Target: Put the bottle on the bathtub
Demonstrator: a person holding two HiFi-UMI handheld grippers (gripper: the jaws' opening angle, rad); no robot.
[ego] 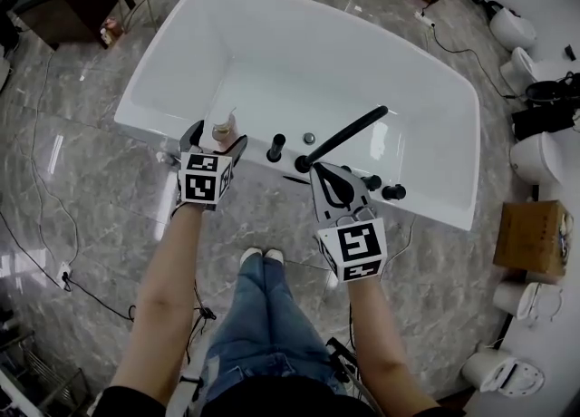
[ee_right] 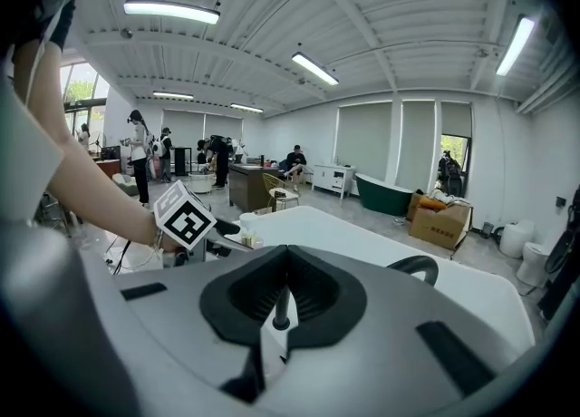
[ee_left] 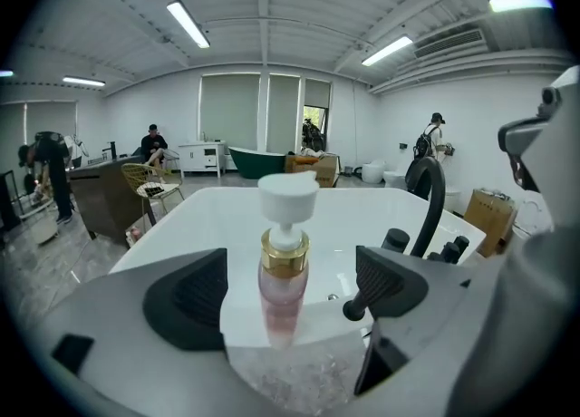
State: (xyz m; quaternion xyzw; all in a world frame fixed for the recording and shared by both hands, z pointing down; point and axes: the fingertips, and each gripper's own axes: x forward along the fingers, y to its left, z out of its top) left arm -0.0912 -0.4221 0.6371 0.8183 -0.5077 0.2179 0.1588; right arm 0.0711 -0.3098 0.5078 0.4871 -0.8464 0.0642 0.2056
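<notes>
1. Legs in jeans (ego: 258,315) fill the bottom centre of head view, nearest the lens. Both forearms (ego: 168,288) reach up-frame to the near rim of the bathtub (ego: 156,75).
2. Left gripper (ego: 216,141), left of centre: jaws wide apart, straddling the bottle (ego: 224,128) and gripping nothing.
3. Bottle stands upright on the tub's near rim, left of the black faucet (ego: 349,130). Placement looks done. The spread jaws probably mean release, with the rim carrying the bottle.
4. Right gripper (ego: 328,179), right of centre, over the rim by the faucet base: jaws closed together, empty. Probably just parked clear of the left side's work.
5. Only the left gripper view shows a clear gap between each jaw and the bottle, plus its pink body, gold collar and white pump. Head view, from above, leaves contact unclear.
6. Only head view shows where along the rim the bottle sits. Right gripper view adds the closed jaws and the other gripper's cube (ee_right: 186,217) at middle left.
</notes>
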